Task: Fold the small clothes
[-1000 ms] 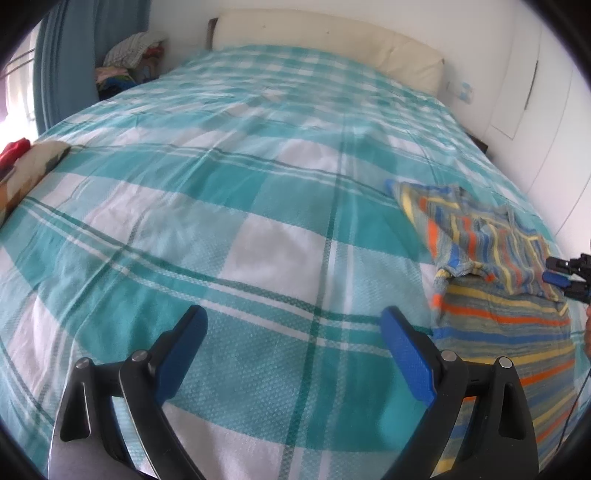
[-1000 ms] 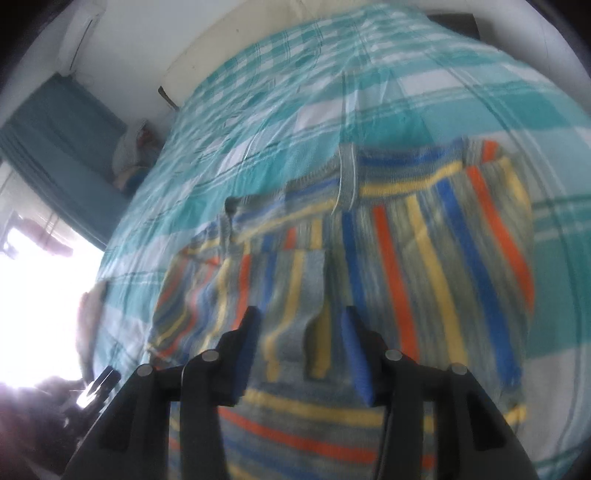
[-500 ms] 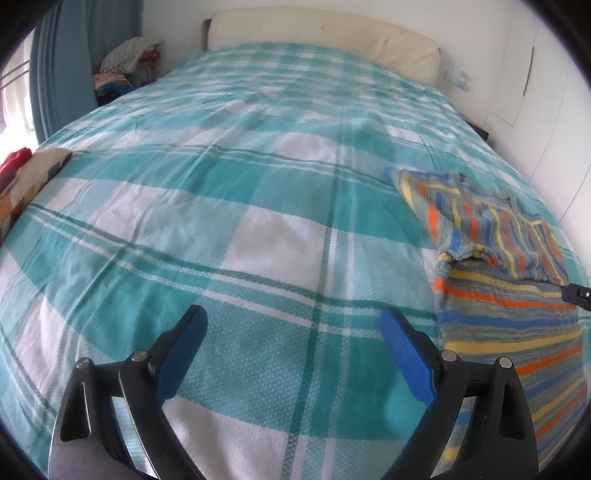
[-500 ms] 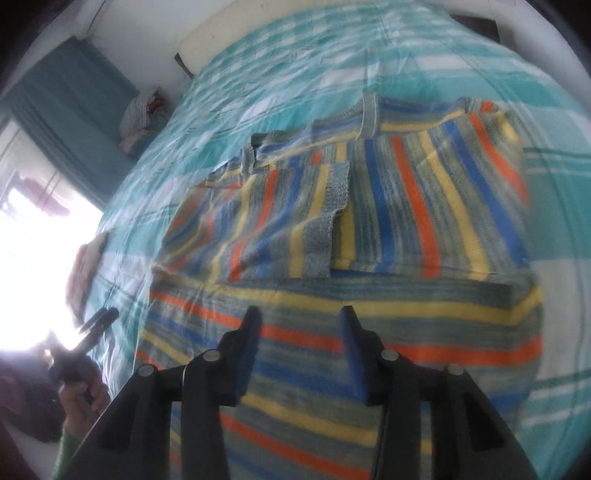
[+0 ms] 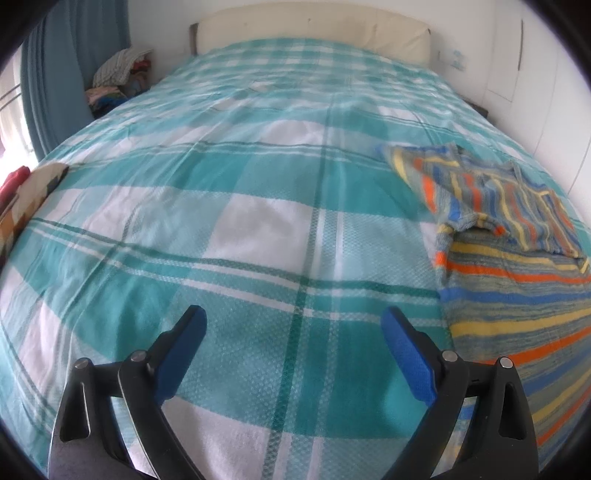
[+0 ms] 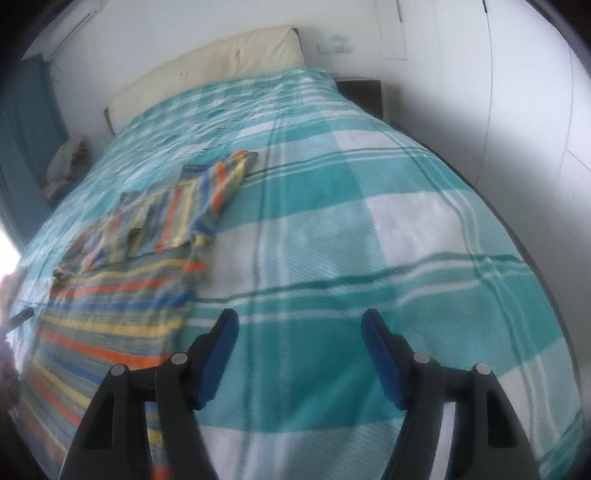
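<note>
A small striped knit sweater [image 5: 509, 258] in grey, blue, orange and yellow lies flat on the teal checked bedspread [image 5: 258, 206], its sleeves folded in over the chest. It is at the right in the left wrist view and at the left in the right wrist view [image 6: 129, 266]. My left gripper [image 5: 293, 332] is open and empty over the bedspread, left of the sweater. My right gripper [image 6: 300, 332] is open and empty over the bedspread, right of the sweater.
A cream headboard [image 5: 314, 29] stands at the far end. A pile of clothes [image 5: 118, 81] sits beside a blue curtain [image 5: 55, 74] at the far left. A patterned cushion [image 5: 26, 199] lies at the left edge. A dark nightstand [image 6: 360, 92] and white wall are at the right.
My right gripper has opened wide, pulled back from over the sweater and swung right over bare bedspread. The left gripper has barely moved.
</note>
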Motion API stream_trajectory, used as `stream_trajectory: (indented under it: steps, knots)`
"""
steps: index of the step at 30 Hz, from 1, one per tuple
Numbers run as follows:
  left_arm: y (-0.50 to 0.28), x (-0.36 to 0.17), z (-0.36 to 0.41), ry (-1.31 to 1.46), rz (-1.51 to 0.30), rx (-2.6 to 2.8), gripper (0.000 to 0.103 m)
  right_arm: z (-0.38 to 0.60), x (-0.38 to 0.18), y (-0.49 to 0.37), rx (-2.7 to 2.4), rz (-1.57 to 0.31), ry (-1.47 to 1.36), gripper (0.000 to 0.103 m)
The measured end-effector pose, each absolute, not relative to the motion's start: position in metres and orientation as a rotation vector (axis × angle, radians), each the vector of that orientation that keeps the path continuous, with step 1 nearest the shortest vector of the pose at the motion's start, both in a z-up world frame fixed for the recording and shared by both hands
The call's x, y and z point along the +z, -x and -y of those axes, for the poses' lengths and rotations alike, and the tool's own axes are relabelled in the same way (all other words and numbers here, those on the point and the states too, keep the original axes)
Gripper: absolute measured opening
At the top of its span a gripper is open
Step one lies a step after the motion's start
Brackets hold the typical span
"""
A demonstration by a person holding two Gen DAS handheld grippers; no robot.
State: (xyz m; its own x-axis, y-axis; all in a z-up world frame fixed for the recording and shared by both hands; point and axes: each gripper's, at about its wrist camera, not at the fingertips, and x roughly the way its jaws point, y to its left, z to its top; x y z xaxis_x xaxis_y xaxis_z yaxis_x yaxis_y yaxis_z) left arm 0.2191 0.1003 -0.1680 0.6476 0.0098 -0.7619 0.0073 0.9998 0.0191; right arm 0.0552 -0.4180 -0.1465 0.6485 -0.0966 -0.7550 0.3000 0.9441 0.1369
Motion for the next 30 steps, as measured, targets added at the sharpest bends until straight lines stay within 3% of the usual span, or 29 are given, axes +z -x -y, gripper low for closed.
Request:
stream_trajectory:
  steps: [3,11,30]
  knots:
    - [-0.224,-0.181,-0.099,-0.037,-0.908,0.012,0.099,0.42,-0.162,-0.045,-0.248,-0.837,-0.251,0.069]
    - [-0.229,-0.191,-0.101,-0.02,-0.93,0.013,0.103,0.415,-0.172,-0.05,-0.222,-0.842,-0.232,0.089]
    - [-0.23,-0.193,-0.099,-0.035,-0.937,0.019,0.103,0.415,-0.175,-0.049,-0.214,-0.835,-0.224,0.092]
